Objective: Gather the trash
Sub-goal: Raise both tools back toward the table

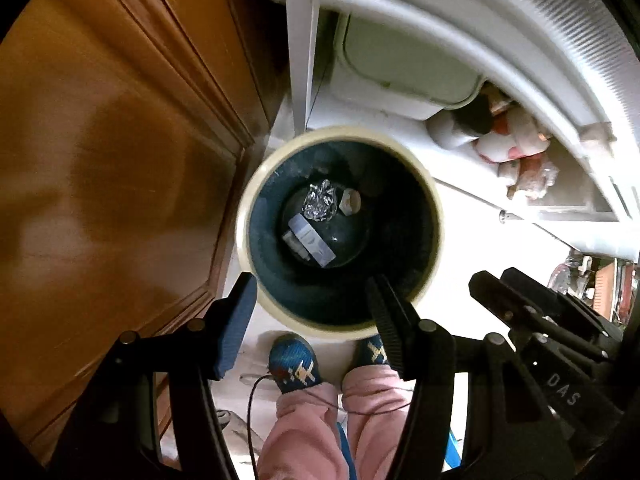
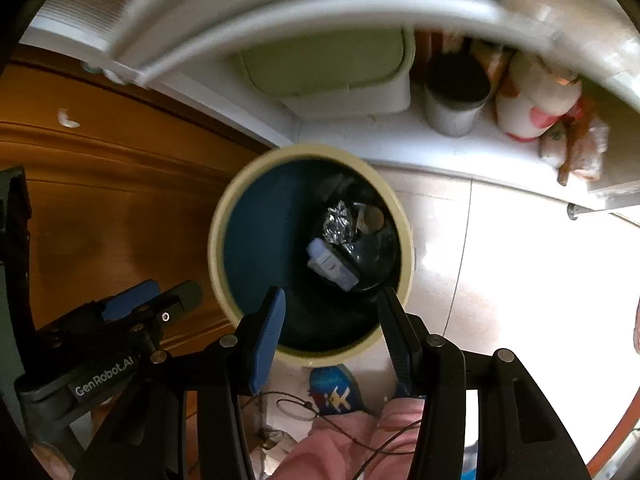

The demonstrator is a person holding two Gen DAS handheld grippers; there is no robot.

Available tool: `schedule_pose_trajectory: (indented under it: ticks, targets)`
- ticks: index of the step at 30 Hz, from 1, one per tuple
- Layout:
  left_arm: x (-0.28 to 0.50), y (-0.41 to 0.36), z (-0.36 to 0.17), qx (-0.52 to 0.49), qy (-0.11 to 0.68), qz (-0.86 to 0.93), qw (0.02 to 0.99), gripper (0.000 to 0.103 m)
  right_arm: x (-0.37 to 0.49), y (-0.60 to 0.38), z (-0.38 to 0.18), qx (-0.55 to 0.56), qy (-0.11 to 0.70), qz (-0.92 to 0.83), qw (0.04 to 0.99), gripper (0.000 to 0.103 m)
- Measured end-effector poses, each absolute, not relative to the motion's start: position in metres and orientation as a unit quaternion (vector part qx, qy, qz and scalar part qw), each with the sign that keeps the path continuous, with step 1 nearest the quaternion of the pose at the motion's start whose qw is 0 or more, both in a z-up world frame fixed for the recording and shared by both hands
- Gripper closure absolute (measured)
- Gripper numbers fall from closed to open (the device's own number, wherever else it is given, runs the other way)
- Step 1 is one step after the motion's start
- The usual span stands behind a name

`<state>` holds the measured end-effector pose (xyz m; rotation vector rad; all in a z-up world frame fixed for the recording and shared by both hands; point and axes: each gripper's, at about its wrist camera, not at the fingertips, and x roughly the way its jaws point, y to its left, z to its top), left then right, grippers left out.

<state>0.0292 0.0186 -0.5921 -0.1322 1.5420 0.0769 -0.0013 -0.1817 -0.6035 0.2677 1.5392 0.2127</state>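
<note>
Both tongs hang released and empty above the cream-rimmed trash bin [image 1: 340, 232]. In its dark bottom lie a crumpled foil ball [image 1: 319, 201], a small box [image 1: 310, 242] at seven o'clock of it, and a paper scrap [image 1: 350, 201] at three o'clock. The left gripper [image 1: 312, 308] and right gripper [image 2: 332, 312] straddle the near rim.

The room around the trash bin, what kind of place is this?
Probably a home kitchen or utility corner: a wooden cabinet door, a tiled floor, and a white low shelf holding a lidded container beside the trash bin.

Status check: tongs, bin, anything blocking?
Left tongs open, empty. Right tongs open, empty. Cream-rimmed round dark bin holds crumpled foil, flat pale packet. Nothing blocking.
</note>
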Motion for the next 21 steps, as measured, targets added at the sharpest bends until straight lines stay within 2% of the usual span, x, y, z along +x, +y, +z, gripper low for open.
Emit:
schedule_pose_trajectory:
  ticks: [9,21]
  targets:
    - [0.009,0.016,-0.461,-0.063,0.673,0.022,0.737,0.048,-0.015,-0.206,-0.483,0.138,0.67,0.095,0.723,0.054]
    - [-0.021,-0.009,-0.247,-0.039,0.625,-0.052,0.778,0.048,-0.036,-0.212,-0.269,0.144,0.616,0.11,0.767,0.054]
